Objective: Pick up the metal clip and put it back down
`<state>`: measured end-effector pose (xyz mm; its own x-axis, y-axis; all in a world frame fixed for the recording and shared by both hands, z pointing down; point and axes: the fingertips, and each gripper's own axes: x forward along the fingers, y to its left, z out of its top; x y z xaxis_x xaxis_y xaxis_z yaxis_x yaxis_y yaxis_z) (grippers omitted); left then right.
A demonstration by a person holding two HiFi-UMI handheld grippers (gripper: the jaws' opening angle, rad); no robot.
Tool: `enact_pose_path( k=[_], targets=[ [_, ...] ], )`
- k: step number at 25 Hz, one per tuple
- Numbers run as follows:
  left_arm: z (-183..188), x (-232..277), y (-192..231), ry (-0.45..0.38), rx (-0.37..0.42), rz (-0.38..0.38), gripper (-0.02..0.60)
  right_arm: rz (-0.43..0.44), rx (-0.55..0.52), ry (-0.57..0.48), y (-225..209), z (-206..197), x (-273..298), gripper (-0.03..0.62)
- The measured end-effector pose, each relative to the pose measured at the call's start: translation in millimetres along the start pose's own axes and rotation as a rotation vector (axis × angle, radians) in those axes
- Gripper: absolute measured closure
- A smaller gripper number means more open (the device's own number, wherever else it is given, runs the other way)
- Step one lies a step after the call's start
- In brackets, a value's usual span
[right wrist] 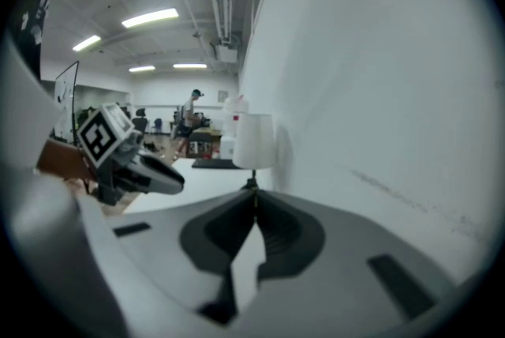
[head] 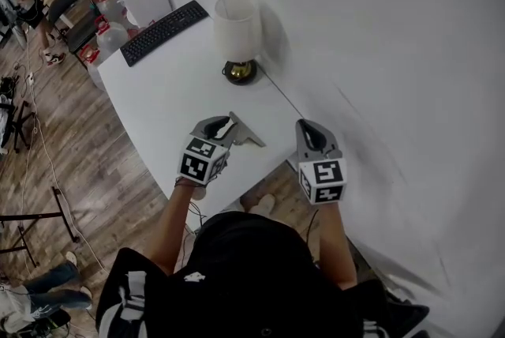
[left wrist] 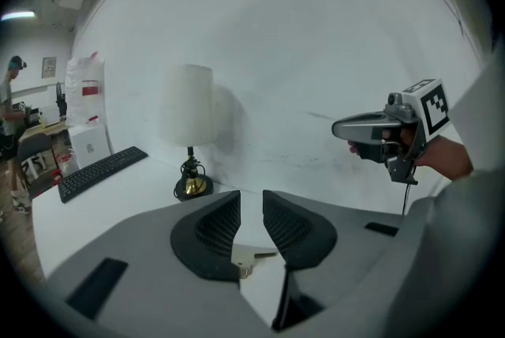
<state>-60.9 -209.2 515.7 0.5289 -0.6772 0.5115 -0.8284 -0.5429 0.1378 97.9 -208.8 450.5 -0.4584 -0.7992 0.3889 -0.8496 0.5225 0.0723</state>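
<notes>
The metal clip, a flat grey angular piece, lies on the white table near its front edge. My left gripper hangs above the table just left of the clip. Its jaws stand a narrow gap apart with nothing between the pads. In the left gripper view the clip shows through that gap, down on the table below my left gripper. My right gripper floats to the clip's right, off the table edge, and its fingertips meet in the right gripper view. It holds nothing.
A table lamp with a white shade and brass base stands at the back by the white wall, its cable running toward the right gripper. A black keyboard lies at the far left corner. Chairs and boxes stand beyond on the wooden floor.
</notes>
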Motion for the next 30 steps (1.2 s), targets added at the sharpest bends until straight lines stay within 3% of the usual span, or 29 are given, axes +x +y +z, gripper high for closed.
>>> enact_pose_path(
  k=[7,23,30],
  targets=[
    [57,-35,-6,-0.129,0.073,0.069,0.549,0.0,-0.025,-0.073,1,31,-10,0.559],
    [162,-106,-39,-0.426,0.201,0.103,0.557,-0.014,-0.056,-0.246,-3,99,-38,0.559],
    [173,-121,-47,-0.471,0.209,0.116,0.557,-0.021,-0.061,-0.284,-2,114,-47,0.559]
  ],
)
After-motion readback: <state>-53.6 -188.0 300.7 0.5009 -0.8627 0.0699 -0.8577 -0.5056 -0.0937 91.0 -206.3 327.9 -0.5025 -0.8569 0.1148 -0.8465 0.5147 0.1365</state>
